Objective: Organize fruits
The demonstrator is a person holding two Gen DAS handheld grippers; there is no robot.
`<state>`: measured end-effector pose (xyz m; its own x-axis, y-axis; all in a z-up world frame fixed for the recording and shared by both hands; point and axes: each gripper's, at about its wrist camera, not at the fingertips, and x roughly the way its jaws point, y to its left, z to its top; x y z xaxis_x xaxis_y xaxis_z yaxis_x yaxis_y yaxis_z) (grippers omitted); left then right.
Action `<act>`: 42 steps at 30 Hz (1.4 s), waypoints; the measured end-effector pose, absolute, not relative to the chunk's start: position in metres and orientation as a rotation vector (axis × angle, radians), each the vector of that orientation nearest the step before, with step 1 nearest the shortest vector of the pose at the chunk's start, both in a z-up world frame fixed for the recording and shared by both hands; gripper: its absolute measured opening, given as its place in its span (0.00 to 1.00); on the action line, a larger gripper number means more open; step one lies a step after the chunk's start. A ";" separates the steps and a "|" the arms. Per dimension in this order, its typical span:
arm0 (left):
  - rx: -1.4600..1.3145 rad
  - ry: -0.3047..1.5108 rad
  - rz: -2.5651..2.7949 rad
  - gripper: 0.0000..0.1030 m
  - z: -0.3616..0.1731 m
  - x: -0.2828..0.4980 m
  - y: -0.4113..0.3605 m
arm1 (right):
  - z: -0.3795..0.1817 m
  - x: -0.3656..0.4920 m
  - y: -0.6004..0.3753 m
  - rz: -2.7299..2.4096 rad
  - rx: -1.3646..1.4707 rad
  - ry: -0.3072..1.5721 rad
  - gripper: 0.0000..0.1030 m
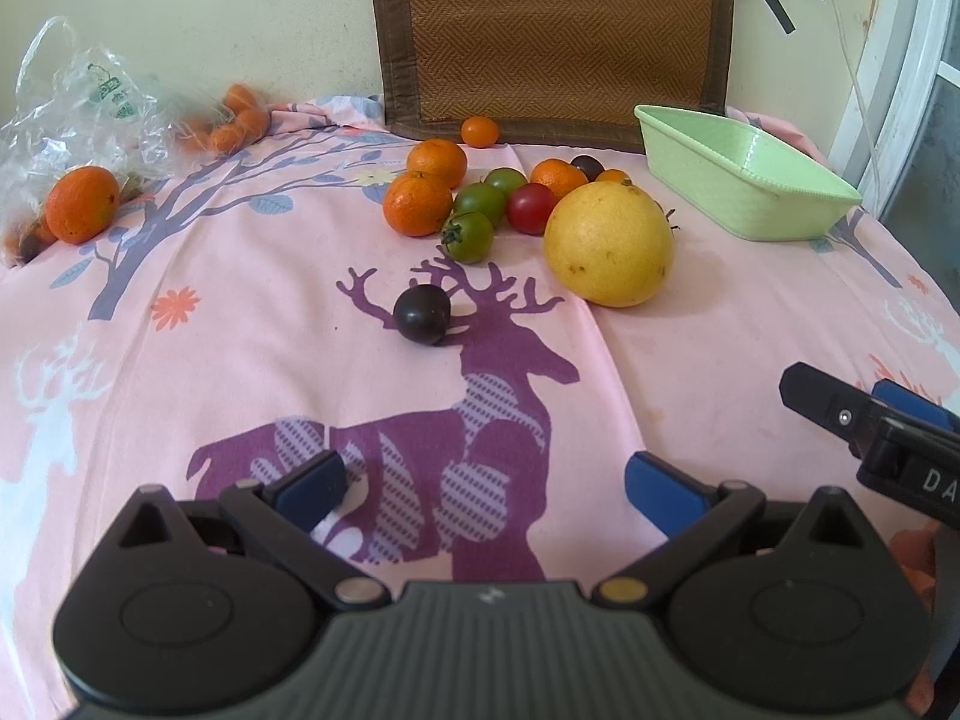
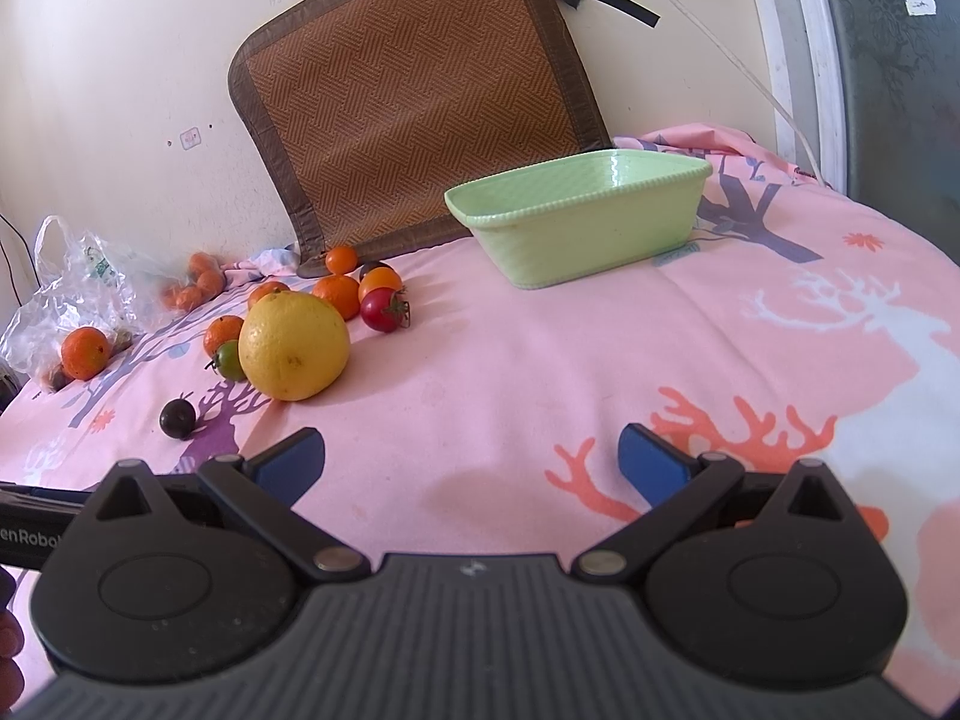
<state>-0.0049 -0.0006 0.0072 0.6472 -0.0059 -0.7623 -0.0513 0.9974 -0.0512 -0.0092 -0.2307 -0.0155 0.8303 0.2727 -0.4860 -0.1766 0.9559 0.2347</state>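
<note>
Big yellow grapefruit (image 1: pixel 609 243) sits beside small oranges (image 1: pixel 417 203) and tomatoes (image 1: pixel 530 207)

You have a large yellow citrus (image 1: pixel 608 243) sitting upright in the centre-right of the left wrist view, with a cluster just left of and behind it: mandarins (image 1: pixel 417 204), green tomatoes (image 1: pixel 467 235) and a red cherry tomato (image 1: pixel 530 208). A dark plum-coloured tomato (image 1: pixel 422 314) lies alone, lower centre. Your empty pale green basket (image 1: pixel 744 180) stands at upper right. More mandarins (image 1: pixel 81 203) lie at far left.
</note>
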 end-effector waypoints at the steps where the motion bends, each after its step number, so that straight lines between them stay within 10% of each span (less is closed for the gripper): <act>1: -0.067 0.866 0.027 1.00 0.007 -0.005 -0.001 | -0.016 -0.009 -0.231 0.240 0.184 0.541 1.00; 27: -0.284 0.671 -0.107 1.00 0.016 -0.015 0.053 | -0.010 -0.015 -0.229 0.270 0.168 0.494 1.00; 36: -0.149 0.554 -0.299 1.00 0.054 0.022 0.032 | 0.007 0.021 -0.167 0.515 -0.123 0.460 0.83; 42: -0.139 0.652 -0.377 0.76 0.043 0.071 0.014 | 0.008 0.053 -0.140 0.603 -0.141 0.501 0.77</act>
